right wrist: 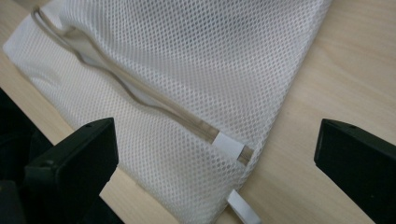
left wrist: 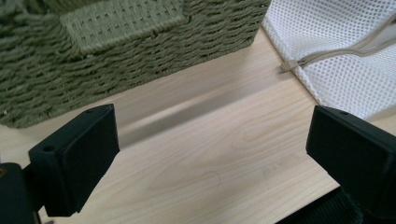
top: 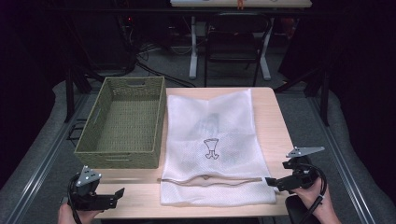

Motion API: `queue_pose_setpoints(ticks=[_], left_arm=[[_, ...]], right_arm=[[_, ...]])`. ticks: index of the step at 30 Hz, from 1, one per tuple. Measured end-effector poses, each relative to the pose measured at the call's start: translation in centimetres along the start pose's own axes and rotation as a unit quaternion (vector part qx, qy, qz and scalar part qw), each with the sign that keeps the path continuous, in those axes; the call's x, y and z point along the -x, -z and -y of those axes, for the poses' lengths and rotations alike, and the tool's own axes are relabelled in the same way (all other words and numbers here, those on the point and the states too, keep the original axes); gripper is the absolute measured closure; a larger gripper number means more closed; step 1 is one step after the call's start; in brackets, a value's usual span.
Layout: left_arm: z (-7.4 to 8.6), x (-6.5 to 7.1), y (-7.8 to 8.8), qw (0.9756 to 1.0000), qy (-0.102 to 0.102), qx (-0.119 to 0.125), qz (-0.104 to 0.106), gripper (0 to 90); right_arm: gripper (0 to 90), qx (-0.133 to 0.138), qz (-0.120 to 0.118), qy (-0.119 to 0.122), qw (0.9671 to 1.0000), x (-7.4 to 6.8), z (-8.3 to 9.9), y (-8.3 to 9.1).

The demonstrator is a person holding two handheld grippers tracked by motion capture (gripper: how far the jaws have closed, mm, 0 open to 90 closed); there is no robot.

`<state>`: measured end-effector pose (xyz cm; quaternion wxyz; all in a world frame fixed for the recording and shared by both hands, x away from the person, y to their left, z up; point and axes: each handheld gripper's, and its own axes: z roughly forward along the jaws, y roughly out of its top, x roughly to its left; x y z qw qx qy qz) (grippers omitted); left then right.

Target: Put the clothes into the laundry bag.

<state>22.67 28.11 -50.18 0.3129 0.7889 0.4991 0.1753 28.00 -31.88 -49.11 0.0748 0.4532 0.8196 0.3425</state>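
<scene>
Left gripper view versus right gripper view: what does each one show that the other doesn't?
The left gripper view alone shows the green woven basket beside the bag's zipper end. The right gripper view alone shows the white zipper tab and a white loop at the bag's corner. Both share the white mesh bag, the wooden table, and open black jaws.

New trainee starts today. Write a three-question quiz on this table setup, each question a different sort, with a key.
1. True or false: the white mesh laundry bag lies inside the green woven basket.
2. Multiple choice: the bag's zipper runs along which edge? A) the far edge B) the edge nearest the person C) the basket side.
3. Fill in: the jaws of the left gripper and the right gripper both stand ____.

Key
1. False: the bag lies flat on the wooden table, beside the basket.
2. B
3. Open, with nothing held between them.
</scene>
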Motion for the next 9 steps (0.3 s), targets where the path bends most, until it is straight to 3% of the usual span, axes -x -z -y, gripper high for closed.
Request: queue_pose_setpoints(ticks=[2, 4, 9], left_arm=[[0.24, -0.07, -0.08, 1.0000, 0.005, 0.000, -0.003, 2.2], [0.40, -0.18, 0.04, 0.9999, 0.009, 0.003, -0.005, 1.1], [0.50, -0.39, -0.32, 0.9999, 0.015, 0.000, -0.003, 1.0]], right_arm=[[0.0, 0.015, 0.003, -0.001, 0.9999, -0.09, 0.01, 0.12], [0.0, -0.001, -0.002, -0.003, 1.0000, 0.05, 0.02, -0.21], [0.0, 0.005, -0.002, -0.007, 1.0000, 0.17, 0.13, -0.09]])
